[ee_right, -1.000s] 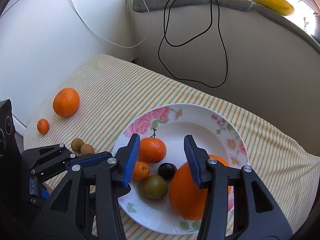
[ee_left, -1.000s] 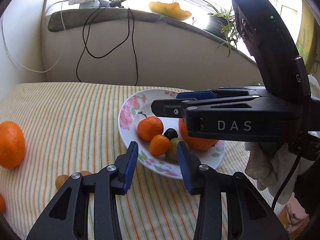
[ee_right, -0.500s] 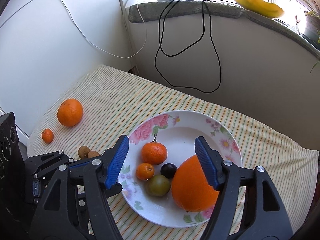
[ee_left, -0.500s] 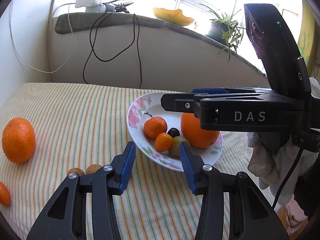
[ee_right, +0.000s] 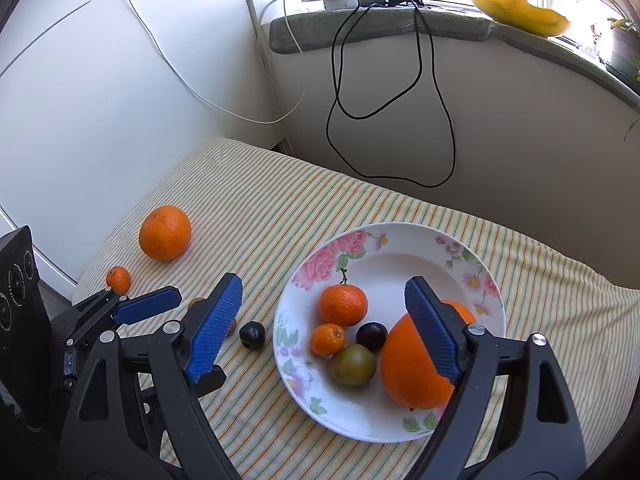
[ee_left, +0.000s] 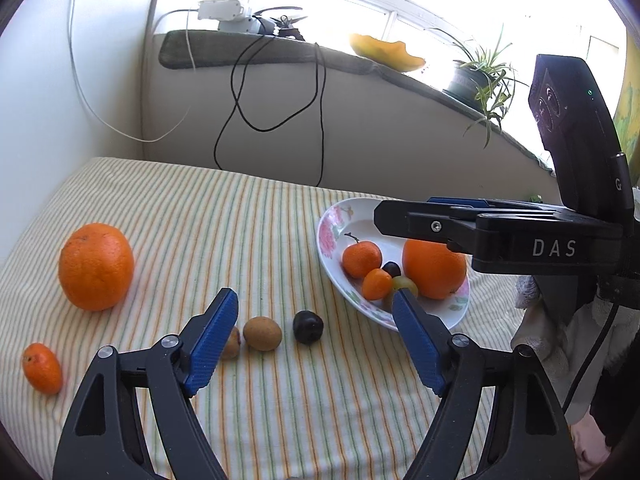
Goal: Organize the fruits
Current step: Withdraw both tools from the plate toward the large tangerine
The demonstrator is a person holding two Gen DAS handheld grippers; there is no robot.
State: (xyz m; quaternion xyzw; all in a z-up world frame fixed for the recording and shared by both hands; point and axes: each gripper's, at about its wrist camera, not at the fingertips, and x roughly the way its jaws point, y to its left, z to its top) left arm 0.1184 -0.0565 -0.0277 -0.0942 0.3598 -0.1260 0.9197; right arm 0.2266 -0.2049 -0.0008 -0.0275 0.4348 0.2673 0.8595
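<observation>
A floral plate [ee_right: 400, 248] holds a big orange [ee_right: 408, 368], a tangerine [ee_right: 343, 305], a small orange fruit [ee_right: 327, 339], a dark plum [ee_right: 371, 335] and a green fruit [ee_right: 352, 364]. On the striped cloth lie a big orange [ee_left: 96, 266], a small tangerine [ee_left: 42, 368], two brown fruits [ee_left: 262, 333] and a dark plum [ee_left: 308, 327]. My left gripper [ee_left: 316, 340] is open and empty above the loose fruits. My right gripper [ee_right: 324, 328] is open and empty above the plate; it also shows in the left wrist view [ee_left: 480, 228].
A wall with a padded sill [ee_left: 280, 52] runs behind the table. Black cables [ee_right: 380, 112] hang down it. A potted plant [ee_left: 476, 76] and a yellow dish [ee_left: 384, 52] stand on the sill. The cloth's left edge drops off beside the white wall.
Both grippers have pulled back and opened wider. The left view has swung left, so the loose fruits and a dark plum on the cloth now show between its fingers.
</observation>
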